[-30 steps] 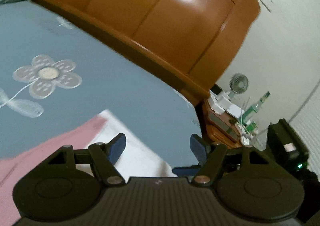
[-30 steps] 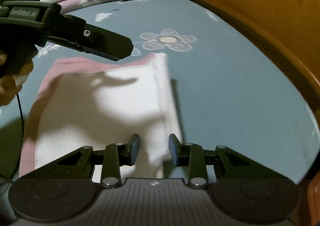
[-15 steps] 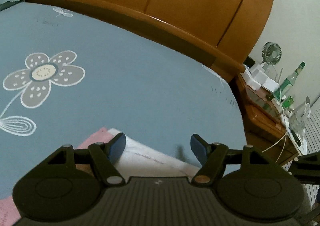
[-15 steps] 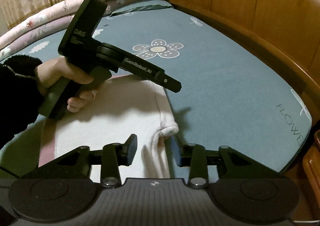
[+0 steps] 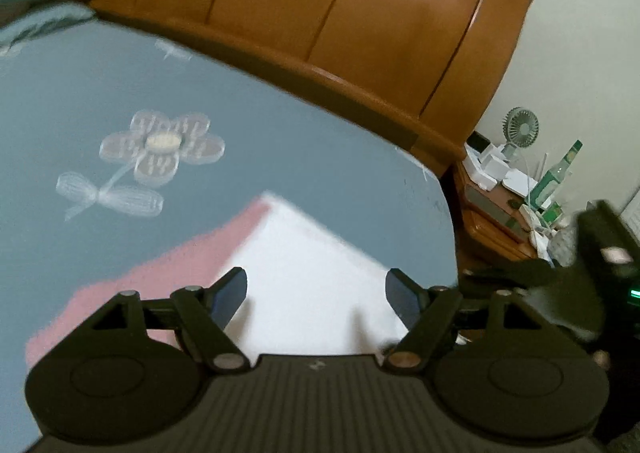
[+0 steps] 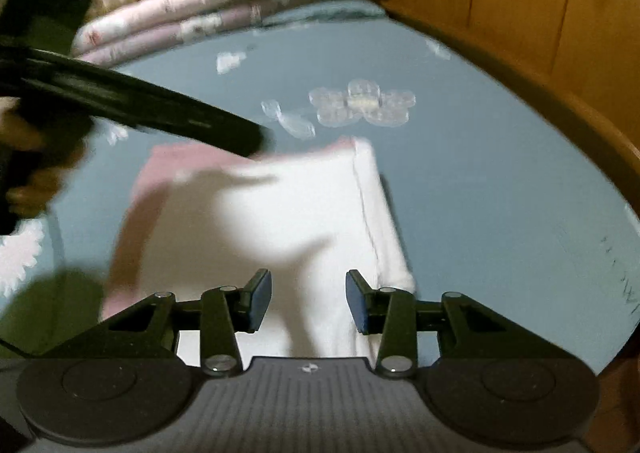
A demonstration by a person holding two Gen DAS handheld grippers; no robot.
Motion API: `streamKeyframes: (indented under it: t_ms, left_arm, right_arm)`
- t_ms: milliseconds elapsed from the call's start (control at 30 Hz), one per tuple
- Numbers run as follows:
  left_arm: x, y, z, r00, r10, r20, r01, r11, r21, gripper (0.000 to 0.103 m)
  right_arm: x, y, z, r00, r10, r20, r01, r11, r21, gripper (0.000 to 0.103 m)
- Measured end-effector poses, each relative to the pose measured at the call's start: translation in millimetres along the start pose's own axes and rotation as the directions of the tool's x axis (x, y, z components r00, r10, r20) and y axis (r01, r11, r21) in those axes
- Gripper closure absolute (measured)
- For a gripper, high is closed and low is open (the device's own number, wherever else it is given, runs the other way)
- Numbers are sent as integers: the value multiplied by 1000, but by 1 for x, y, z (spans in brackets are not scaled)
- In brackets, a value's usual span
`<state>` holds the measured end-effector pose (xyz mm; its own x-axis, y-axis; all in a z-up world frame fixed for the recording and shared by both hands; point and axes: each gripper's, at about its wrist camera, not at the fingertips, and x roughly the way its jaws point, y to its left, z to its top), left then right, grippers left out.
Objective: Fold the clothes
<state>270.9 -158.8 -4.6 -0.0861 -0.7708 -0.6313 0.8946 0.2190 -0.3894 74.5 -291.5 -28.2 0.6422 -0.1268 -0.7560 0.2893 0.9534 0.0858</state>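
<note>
Right wrist view: your right tongs (image 6: 308, 299) and left tongs (image 5: 316, 295) gape wide, empty, over the garment (image 6: 280, 221); it lies flat, layered, near the bed's (image 6: 500, 181) headboard-side edge; mid-fold or finished, I can't tell.

Ahead of the left gripper (image 5: 316, 295), its jaws parted with nothing between them, the folded garment (image 5: 304, 253) lies flat and low; beyond the fingertips the bedsheet (image 5: 280, 141) runs bare up to the wooden headboard (image 5: 360, 33), which walls off the far side; right of the fingers a cluttered nightstand (image 5: 500, 209) crowds the bed's corner; ahead-left of the right gripper (image 6: 308, 299), the other tool hangs over the cloth; stacked bedding (image 6: 192, 13) closes the far left.
</note>
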Motion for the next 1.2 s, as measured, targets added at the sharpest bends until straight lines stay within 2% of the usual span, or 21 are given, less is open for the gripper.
streamKeyframes:
  t_ms: [100,233,300,400,500,633,700,767,833,1033,1200]
  left_arm:
    - [4,2,-19,999,-30,-31,29,999,-32,23]
    - [15,8,-33,998,-4,-61,0,998,-65,24]
    - [5,2,-30,999,9,-40,-11,999,-45,24]
    - [-13,-5,-30,1000,19,-10,-19,999,-30,23]
    - [-23,-6,-34,1000,21,-5,-21,999,-45,22]
    - [-14,0,-50,999,17,-35,-20,995,-102,22]
    - [-10,2,-58,999,14,-49,-20,991,-130,21]
    - [-6,6,-66,999,16,-40,-22,990,-138,20]
    - [-8,7,-65,999,14,-32,-18,988,-152,20]
    - [-31,-2,-60,1000,23,-12,-24,991,-128,20]
    - [-22,5,-70,999,16,-41,-23,988,-154,20]
  right_arm:
    - [7,-3,-5,1000,0,-25,0,1000,19,57]
    - [2,0,-2,1000,-10,-26,10,1000,-2,57]
    - [-4,3,0,1000,-19,-22,19,1000,-16,57]
    - [-16,7,2,999,-39,-8,39,998,-47,49]
    - [-24,11,5,998,-60,-5,59,996,-70,48]
    - [-29,13,6,997,-80,-14,78,993,-87,44]
    - [-29,14,5,996,-88,-21,86,992,-90,39]
    - [-30,16,4,995,-97,-28,94,991,-92,32]
    - [-28,16,3,994,-101,-37,98,991,-87,31]
    - [-27,21,1,994,-77,-74,71,995,-76,30]
    - [-25,24,-7,995,-10,-97,8,1000,-25,29]
